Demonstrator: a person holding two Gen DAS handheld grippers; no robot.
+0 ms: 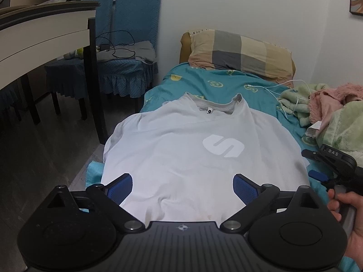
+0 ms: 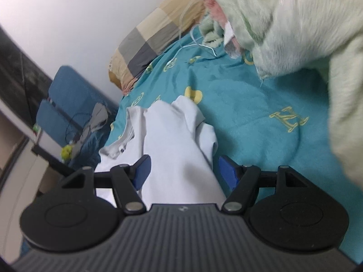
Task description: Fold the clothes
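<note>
A white T-shirt with a pale S logo lies spread flat on the teal bed sheet, collar at the far end. My left gripper hovers over the near hem, open wide, its blue pads apart above the cloth. My right gripper, held by a hand, sits at the shirt's right edge, rolled on its side. In the right wrist view the right gripper stands open with the T-shirt lying in the gap between its fingers; no pinch shows.
A checked pillow lies at the head of the bed by the wall. Green and pink fleece blankets are heaped on the right, close over the right gripper. A white cable crosses the sheet. Blue chairs and a table stand left.
</note>
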